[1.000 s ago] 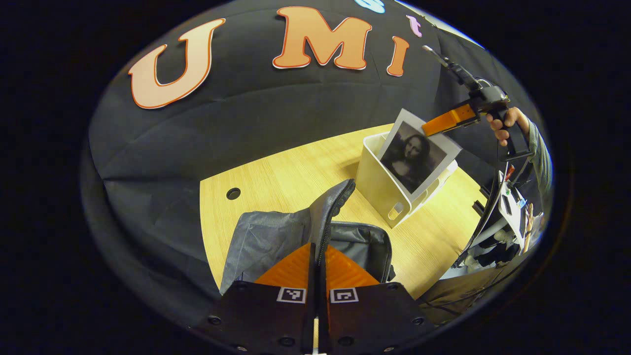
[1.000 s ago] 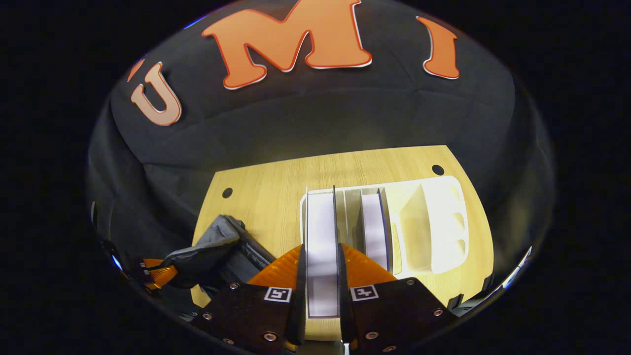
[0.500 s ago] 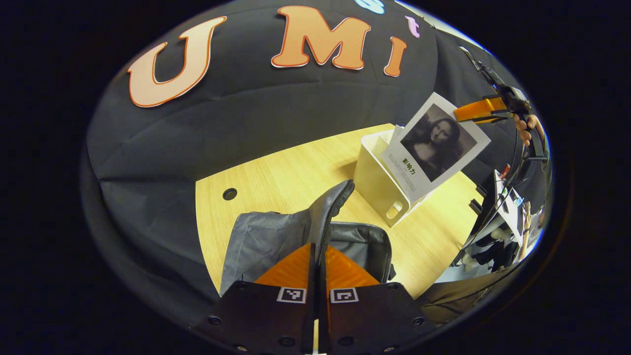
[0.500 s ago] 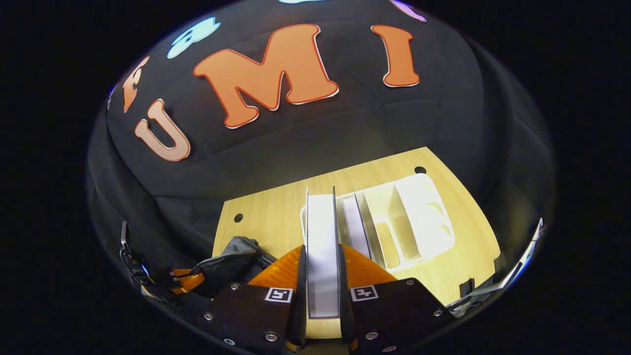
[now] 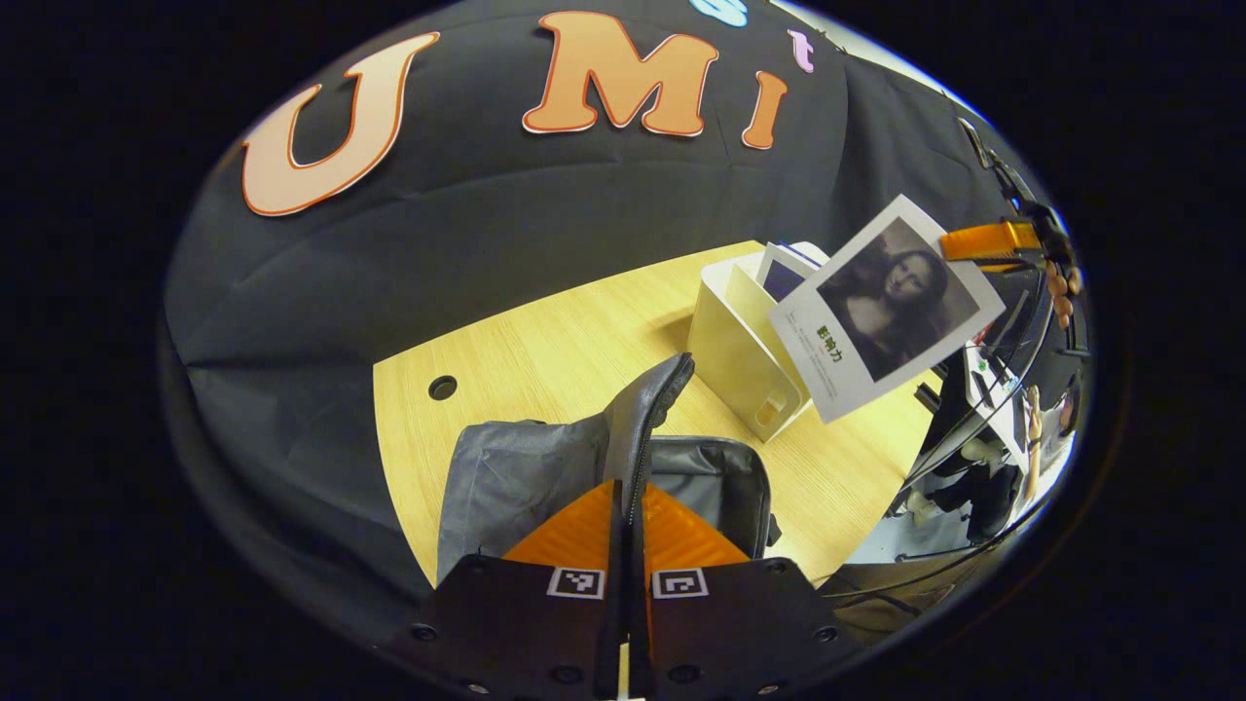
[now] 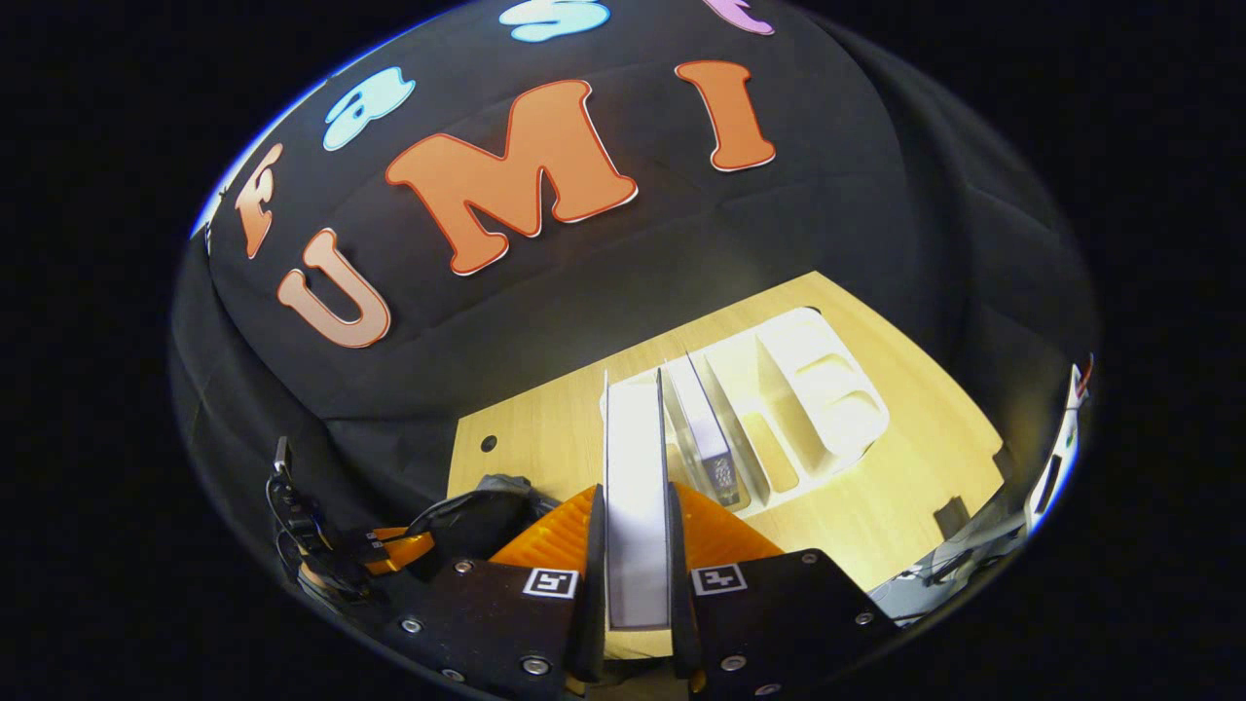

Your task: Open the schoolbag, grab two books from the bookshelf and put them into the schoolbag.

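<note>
Right hand-held gripper [image 6: 638,545] pinches a book [image 6: 636,506] by its edge, long axis pointing forward, lifted clear above the bookshelf [image 6: 779,409]. Left hand-held gripper [image 5: 628,531], pressed on the schoolbag's flap [image 5: 642,419], holds the schoolbag [image 5: 604,477] open on the table [image 5: 545,341], down-left of the book. Second book [image 6: 703,433] stands in the shelf. Bag interior is hidden.

Two books [image 5: 881,310], one bookshelf [image 5: 742,346], one schoolbag [image 5: 584,467]

The left gripper [image 5: 628,506] pinches the schoolbag [image 5: 545,467] flap, low over its opening. The right gripper [image 6: 635,526], fingers clamped on a book [image 6: 636,506], hangs above and beside that schoolbag (hand [image 5: 1061,292] partly seen).
</note>
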